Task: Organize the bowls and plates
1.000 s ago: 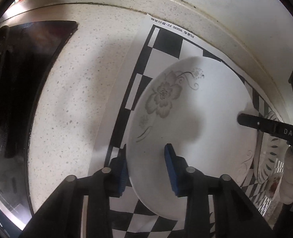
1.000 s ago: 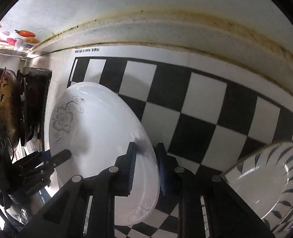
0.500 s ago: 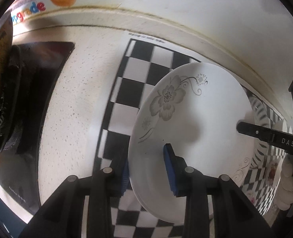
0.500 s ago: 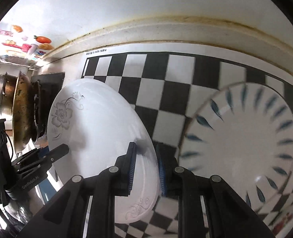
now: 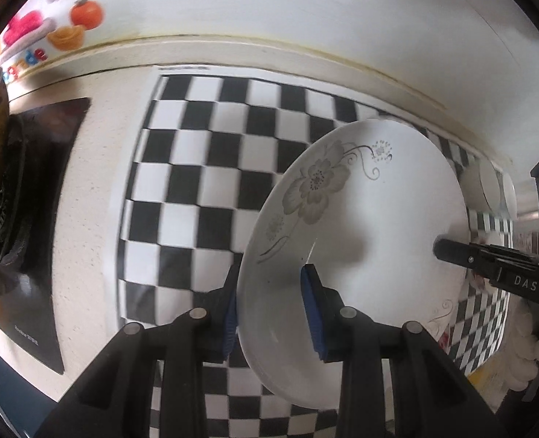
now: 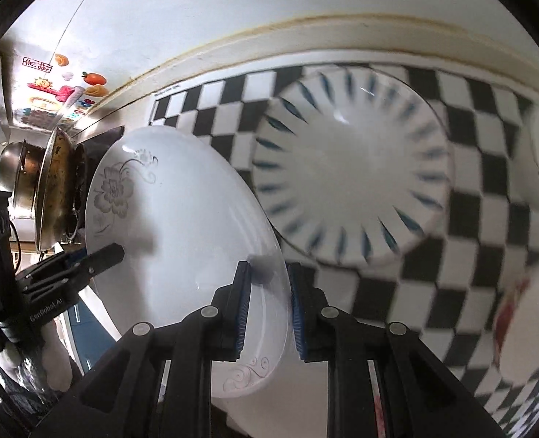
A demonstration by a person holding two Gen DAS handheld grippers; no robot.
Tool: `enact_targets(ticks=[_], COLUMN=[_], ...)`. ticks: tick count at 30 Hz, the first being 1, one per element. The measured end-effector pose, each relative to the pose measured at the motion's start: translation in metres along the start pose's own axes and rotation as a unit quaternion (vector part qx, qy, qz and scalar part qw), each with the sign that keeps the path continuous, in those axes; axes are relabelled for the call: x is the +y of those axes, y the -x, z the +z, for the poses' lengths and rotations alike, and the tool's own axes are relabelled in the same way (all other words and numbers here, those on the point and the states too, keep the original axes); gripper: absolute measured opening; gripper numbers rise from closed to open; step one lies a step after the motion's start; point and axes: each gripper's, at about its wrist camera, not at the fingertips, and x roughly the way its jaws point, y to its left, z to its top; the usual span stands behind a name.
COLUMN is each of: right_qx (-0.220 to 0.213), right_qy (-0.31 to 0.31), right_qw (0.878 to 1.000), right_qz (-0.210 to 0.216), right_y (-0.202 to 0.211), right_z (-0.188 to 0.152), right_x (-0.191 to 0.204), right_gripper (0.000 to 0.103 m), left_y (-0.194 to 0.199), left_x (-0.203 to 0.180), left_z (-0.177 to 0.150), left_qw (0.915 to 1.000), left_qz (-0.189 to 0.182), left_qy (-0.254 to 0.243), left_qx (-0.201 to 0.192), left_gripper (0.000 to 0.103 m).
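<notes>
Glazed white plate (image 5: 360, 219) hangs tilted above the checkered mat (image 5: 203, 168), its rim pinched by left gripper (image 5: 273, 310) and right gripper (image 6: 267, 310); uneven pulls could slip it onto the striped plate (image 6: 349, 175).

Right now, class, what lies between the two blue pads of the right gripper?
The rim of the white flower-patterned plate lies between the right gripper pads, clamped there. The right wrist view shows it.

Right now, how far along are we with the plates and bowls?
Early. Nothing looks stacked yet. In hand: the flowered plate, gripped at opposite rims by the left claw and right claw, held tilted above the checkered mat. Left: the blue-striped plate and other dishes on the mat.
</notes>
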Motion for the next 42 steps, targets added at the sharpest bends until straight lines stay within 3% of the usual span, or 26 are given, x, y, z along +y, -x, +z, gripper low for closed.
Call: enact_targets(ticks=[9,20,32,42], right_qx=[0.007,0.015,0.042,0.051], right_qy=[-0.050,-0.076,-0.086,-0.093], right_qw=[0.999,0.997,0.995,0.994], right_qz=[0.001,0.003,-0.016,-0.021], right_y=[0.005,-0.002,-0.020,-0.024], right_z=[-0.077,-0.135,-0.160,-0.157], right_x=[-0.049,-0.086,-0.102,-0.099], right_gripper=[0.023,0.023,0.023,0.022], left_y=[-0.023,-0.054,-0.072,-0.085], left_x=[-0.048,-0.081,-0.099,-0.108], left_z=[-0.043,-0.081,-0.097,-0.101], left_qw=[0.9982,0.9941,0.9892,0.9849], left_qz=[-0.010,-0.001,0.027,0.058], left_qy=[-0.042,-0.066,-0.093,-0.109], left_qx=[0.041,0.086,0.109,0.121], left_gripper=[0.029,0.030,0.031,0.032])
